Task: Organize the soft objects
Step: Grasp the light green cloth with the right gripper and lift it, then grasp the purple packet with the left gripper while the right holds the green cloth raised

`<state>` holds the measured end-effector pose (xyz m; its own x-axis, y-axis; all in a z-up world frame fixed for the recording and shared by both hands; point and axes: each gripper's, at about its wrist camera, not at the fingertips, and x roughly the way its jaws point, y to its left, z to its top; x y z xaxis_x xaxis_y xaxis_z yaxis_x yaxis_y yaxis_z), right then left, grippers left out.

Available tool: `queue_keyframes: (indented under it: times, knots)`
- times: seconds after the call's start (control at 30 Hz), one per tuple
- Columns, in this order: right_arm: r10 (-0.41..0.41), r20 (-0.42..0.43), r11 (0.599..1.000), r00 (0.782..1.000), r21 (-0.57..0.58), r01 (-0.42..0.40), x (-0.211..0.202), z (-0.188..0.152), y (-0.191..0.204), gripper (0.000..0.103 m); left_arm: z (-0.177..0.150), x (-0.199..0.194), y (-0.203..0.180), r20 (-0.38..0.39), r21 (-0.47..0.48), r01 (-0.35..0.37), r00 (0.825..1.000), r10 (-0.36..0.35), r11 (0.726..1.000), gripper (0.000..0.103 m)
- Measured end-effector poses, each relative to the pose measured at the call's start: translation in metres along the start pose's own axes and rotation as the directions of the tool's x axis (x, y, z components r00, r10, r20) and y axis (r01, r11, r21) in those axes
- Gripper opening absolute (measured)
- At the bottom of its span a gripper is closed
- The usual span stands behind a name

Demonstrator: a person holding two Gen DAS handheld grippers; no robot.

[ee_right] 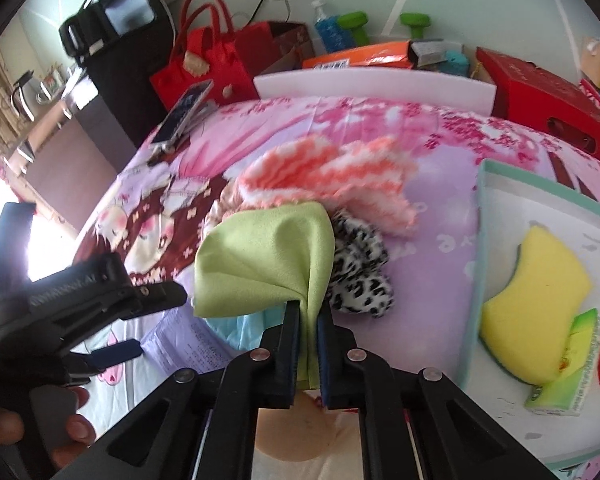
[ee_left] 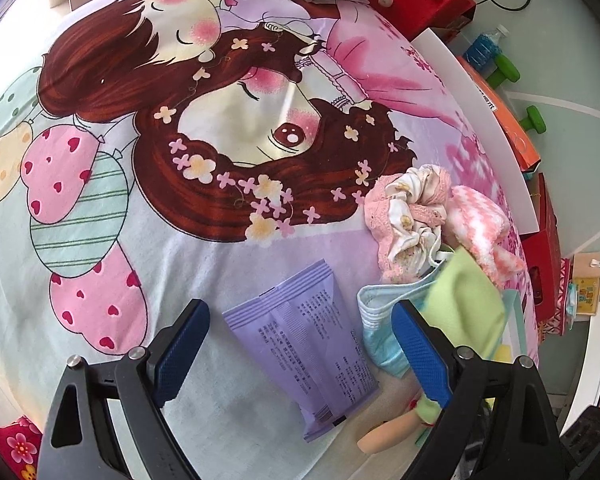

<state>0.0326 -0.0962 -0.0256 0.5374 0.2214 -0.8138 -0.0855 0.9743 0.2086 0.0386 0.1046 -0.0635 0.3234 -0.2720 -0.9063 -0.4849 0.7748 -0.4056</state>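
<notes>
right claw (ee_right: 309,320) clamped on green cloth (ee_right: 268,256); teal tray (ee_right: 485,240) at its 3 o'clock, nearer this hand; left claw (ee_left: 300,344) open over purple packet (ee_left: 300,344)

sponge (ee_right: 536,304) in tray (ee_right: 540,192), right of cloth pile (ee_right: 324,176); packet (ee_left: 300,344) left of pile.

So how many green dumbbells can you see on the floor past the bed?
2. One green dumbbell stands beside the blue-labelled water bottle; the other dumbbell is further right, behind the orange box. More could be hidden behind the boxes.
</notes>
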Motion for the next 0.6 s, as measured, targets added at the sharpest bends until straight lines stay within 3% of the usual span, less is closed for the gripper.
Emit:
queue_keyframes:
  times: [0.3,0.47,0.6]
  knots:
    - [-0.02,0.096,0.998,0.995,0.061,0.014,-0.026,0.006,-0.02,0.008,-0.004,0.007,-0.009,-0.017,0.015,0.021,1.0,-0.021,1.0,0.093]
    - [-0.027,0.1,0.995,0.995,0.098,0.017,-0.029,0.007,-0.032,0.008,-0.006,0.006,-0.011,-0.011,0.028,0.018,1.0,-0.018,0.999,0.083]
    - [-0.032,0.099,0.993,0.995,0.115,0.02,-0.03,0.006,-0.037,0.008,-0.009,0.007,-0.014,0.003,0.051,-0.011,1.0,0.011,0.999,0.063]
